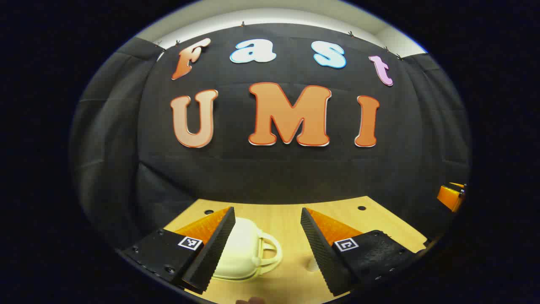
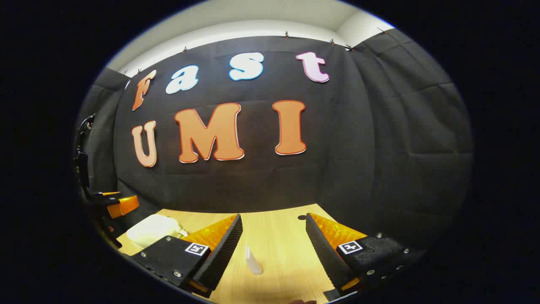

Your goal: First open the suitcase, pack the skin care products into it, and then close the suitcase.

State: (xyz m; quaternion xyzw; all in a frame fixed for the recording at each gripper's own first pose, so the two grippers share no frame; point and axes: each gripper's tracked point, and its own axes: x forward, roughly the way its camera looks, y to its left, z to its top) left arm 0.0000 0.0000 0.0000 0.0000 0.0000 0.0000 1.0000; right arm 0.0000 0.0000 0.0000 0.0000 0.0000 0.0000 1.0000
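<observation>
While the left gripper (image 1: pixel 267 245) hovers over the wooden table (image 1: pixel 287 219) with its 2 fingers spread apart, the cream suitcase (image 1: pixel 242 253) lies closed below (handle toward the gap). Right gripper (image 2: pixel 273 249), likewise released, frames a small white tube (image 2: pixel 253 261) on the tabletop.

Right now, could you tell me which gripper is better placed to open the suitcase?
Left, probably. The closed cream suitcase lies just ahead of the left gripper, handle between its open jaws. From the right gripper it sits off to the side, with a small white tube ahead.
</observation>
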